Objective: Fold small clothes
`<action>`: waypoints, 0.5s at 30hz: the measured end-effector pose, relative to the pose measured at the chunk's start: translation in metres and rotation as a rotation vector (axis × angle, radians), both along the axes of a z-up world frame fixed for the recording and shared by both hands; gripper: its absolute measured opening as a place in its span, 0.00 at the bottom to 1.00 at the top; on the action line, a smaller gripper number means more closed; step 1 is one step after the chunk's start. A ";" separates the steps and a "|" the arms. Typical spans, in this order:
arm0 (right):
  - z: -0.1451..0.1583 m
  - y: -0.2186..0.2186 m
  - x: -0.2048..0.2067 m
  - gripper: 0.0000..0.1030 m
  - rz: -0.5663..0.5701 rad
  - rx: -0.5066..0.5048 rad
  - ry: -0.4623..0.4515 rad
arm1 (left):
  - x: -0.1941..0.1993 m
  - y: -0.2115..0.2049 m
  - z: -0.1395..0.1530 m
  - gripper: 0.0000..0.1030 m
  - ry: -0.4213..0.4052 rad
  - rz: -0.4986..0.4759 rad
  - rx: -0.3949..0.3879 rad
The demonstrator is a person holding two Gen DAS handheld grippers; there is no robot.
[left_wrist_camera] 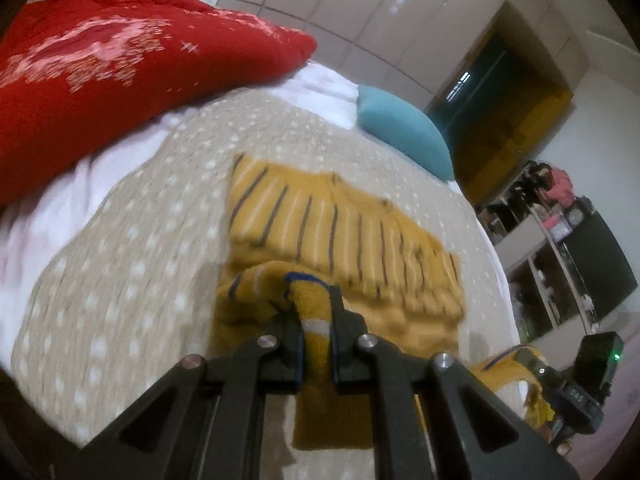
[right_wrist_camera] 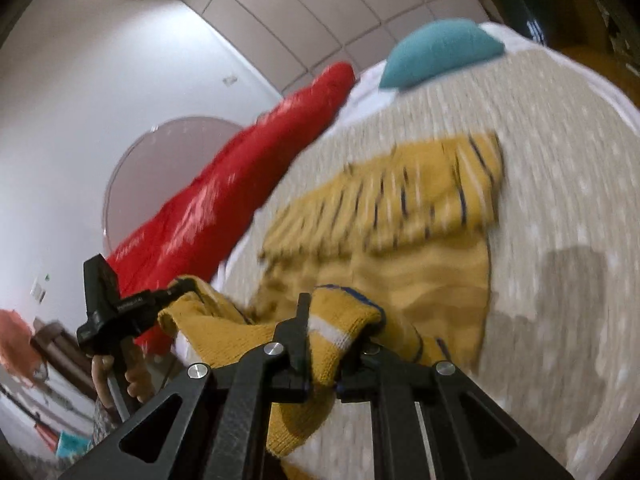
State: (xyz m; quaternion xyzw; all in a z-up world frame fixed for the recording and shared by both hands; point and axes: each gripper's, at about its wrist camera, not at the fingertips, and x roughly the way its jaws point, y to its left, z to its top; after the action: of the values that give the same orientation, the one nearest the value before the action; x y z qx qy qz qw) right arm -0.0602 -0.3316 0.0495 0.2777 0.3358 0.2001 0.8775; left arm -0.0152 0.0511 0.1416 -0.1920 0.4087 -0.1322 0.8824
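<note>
A small mustard-yellow knitted sweater point(left_wrist_camera: 344, 232) with dark and white stripes lies on the beige dotted bedspread point(left_wrist_camera: 132, 264). Its near hem is lifted off the bed. My left gripper point(left_wrist_camera: 314, 304) is shut on one corner of that hem, a fold with a blue edge and a white band. In the right wrist view my right gripper point(right_wrist_camera: 336, 316) is shut on the other corner of the sweater point(right_wrist_camera: 400, 216). The left gripper point(right_wrist_camera: 176, 292), held by a hand point(right_wrist_camera: 132, 380), shows at lower left there, and the right gripper point(left_wrist_camera: 532, 360) at lower right of the left view.
A red quilted blanket point(left_wrist_camera: 120, 68) is piled at the far left of the bed, over a white sheet point(left_wrist_camera: 60, 204). A teal pillow point(left_wrist_camera: 404, 128) lies at the head. Shelves point(left_wrist_camera: 560, 260) with clutter stand to the right of the bed, beside a dark doorway.
</note>
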 end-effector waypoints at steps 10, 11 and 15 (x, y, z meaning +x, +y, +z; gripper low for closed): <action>-0.021 -0.012 0.147 0.09 -0.081 -0.095 0.151 | 0.135 -0.025 -0.050 0.09 0.201 -0.024 0.069; -0.025 -0.011 0.161 0.09 -0.081 -0.096 0.168 | 0.141 -0.024 -0.053 0.09 0.210 -0.027 0.060; -0.046 -0.018 0.209 0.11 -0.071 -0.047 0.243 | 0.174 -0.011 -0.059 0.15 0.256 -0.015 -0.105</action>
State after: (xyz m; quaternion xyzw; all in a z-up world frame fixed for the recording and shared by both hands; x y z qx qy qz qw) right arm 0.1490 -0.3498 0.0031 0.2909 0.4341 0.1261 0.8432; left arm 0.1590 0.0399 0.0826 -0.2502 0.5118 -0.1345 0.8108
